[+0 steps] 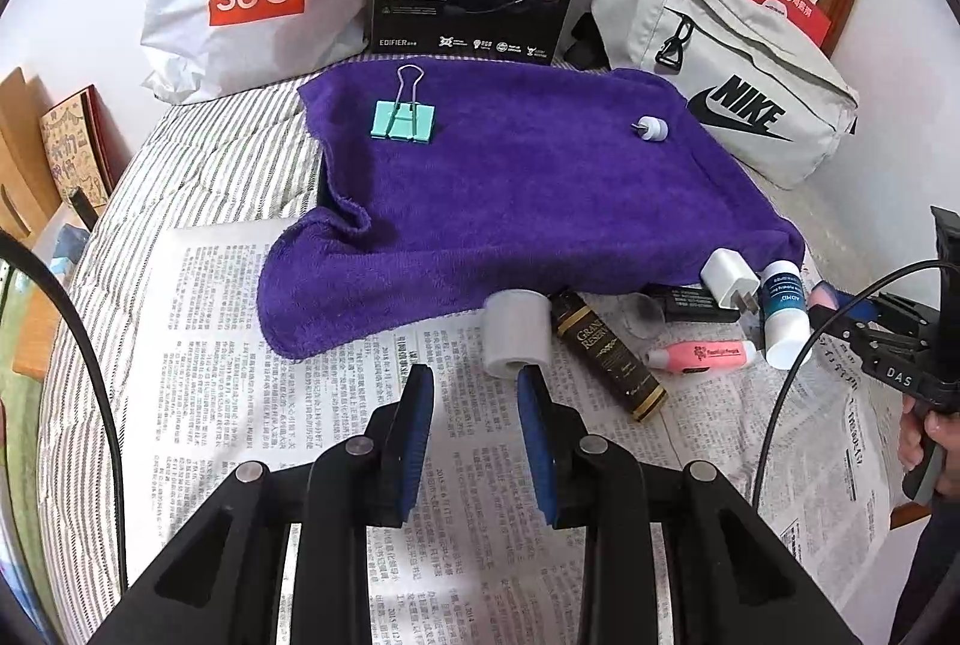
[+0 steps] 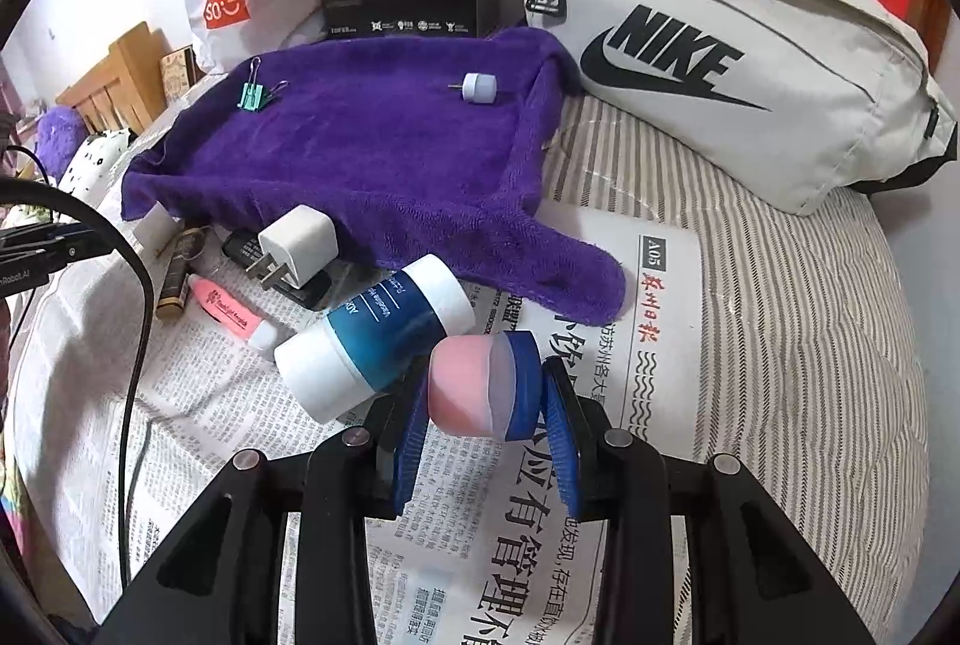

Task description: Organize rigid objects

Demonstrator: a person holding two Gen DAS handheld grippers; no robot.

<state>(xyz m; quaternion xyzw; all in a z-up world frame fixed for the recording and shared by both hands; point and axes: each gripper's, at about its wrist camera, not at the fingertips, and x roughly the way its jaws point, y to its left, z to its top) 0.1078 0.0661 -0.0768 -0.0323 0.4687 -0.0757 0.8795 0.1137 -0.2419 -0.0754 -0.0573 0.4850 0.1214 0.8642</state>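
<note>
Right wrist view shows our right gripper clamped on a pink jar; our left gripper stands apart, empty. We count two items on the purple towel; about six more await on the newspaper.

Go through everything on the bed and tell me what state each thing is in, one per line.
Left gripper: open, empty.
Right gripper: closed on the pink jar.
Binder clip: on the purple towel.
Small white plug: lying on the towel.
White charger: prongs out, resting on a black item.
Blue-and-white bottle: on its side, capped.
Grey tape roll: on newspaper.
</note>
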